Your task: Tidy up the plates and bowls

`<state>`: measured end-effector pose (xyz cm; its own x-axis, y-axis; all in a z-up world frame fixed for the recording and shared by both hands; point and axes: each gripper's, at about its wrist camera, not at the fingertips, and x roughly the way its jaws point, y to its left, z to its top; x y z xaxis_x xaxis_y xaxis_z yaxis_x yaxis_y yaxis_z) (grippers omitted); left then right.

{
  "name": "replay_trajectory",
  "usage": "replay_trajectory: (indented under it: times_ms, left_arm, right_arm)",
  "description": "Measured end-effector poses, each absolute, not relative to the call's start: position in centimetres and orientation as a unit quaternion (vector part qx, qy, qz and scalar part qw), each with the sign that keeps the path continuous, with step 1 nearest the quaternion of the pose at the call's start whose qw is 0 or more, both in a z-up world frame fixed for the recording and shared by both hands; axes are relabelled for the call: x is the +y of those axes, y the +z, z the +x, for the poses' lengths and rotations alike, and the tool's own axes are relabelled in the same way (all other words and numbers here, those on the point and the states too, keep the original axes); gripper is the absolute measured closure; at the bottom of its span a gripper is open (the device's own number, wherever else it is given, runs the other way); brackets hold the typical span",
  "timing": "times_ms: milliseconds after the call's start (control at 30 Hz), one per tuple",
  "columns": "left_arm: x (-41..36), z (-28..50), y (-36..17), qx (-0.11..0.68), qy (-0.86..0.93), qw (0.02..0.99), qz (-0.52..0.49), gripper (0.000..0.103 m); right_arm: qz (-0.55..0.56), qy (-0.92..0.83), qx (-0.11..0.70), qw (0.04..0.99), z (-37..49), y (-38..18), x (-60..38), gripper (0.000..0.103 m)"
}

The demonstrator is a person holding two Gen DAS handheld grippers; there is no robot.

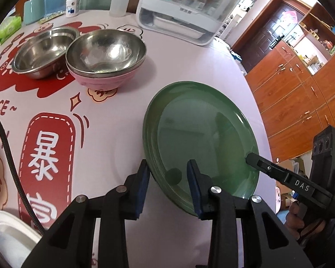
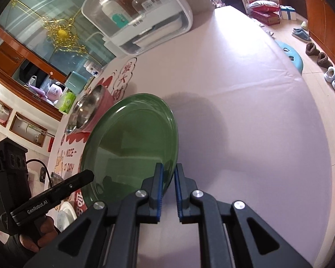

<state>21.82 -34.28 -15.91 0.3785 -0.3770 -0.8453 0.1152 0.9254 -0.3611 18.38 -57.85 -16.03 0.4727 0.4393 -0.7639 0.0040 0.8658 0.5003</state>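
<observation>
A green plate (image 1: 203, 138) is tilted above the table. My right gripper (image 2: 168, 185) is shut on its rim (image 2: 170, 156); the right gripper's finger (image 1: 256, 163) shows at the plate's right edge in the left wrist view. My left gripper (image 1: 167, 178) is open, its fingers on either side of the plate's near rim without closing. The plate also fills the right wrist view (image 2: 131, 143). A steel bowl nested in a pink bowl (image 1: 105, 55) and a second steel bowl (image 1: 44, 51) stand at the back left.
A white dish-drainer box (image 1: 189, 6) stands at the table's back. Bottles (image 1: 120, 0), a teal container (image 1: 33, 9) and a tissue pack (image 1: 9, 29) line the far edge. A white plate (image 1: 9, 234) sits at the near left. A black cable (image 1: 9, 145) crosses left.
</observation>
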Motion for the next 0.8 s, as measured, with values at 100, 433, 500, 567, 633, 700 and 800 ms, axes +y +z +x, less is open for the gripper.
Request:
replay_trajectory:
  times_ms: [100, 433, 500, 567, 633, 700, 800]
  left_arm:
    - [-34.1, 20.8, -15.1, 0.529, -0.154, 0.826, -0.121, 0.07]
    - [-32.6, 15.7, -12.1, 0.508, -0.154, 0.839, -0.118, 0.07]
    - [-32.2, 14.7, -11.4, 0.501, -0.152, 0.844, -0.118, 0.07]
    - [-32.0, 13.8, -10.9, 0.496, -0.151, 0.847, -0.116, 0.07]
    - [-31.6, 12.6, -10.4, 0.494, -0.147, 0.849, -0.116, 0.07]
    - [-31.1, 11.6, -9.9, 0.494, -0.141, 0.85, -0.115, 0.07]
    - [-30.2, 10.1, -9.5, 0.493, -0.132, 0.852, -0.117, 0.07]
  right_arm:
    - [0.223, 0.133, 0.486, 0.835, 17.2, -14.9, -57.7, 0.093]
    - [0.212, 0.145, 0.456, 0.852, 13.2, -12.1, -56.4, 0.093]
    - [0.209, 0.15, 0.449, 0.855, 12.6, -11.6, -56.1, 0.093]
    - [0.206, 0.157, 0.442, 0.859, 12.0, -11.1, -55.8, 0.093]
    - [0.202, 0.163, 0.434, 0.863, 11.4, -10.5, -55.2, 0.093]
    - [0.2, 0.167, 0.425, 0.867, 10.8, -10.1, -54.7, 0.093]
    - [0.186, 0.176, 0.415, 0.873, 9.8, -9.5, -53.5, 0.093]
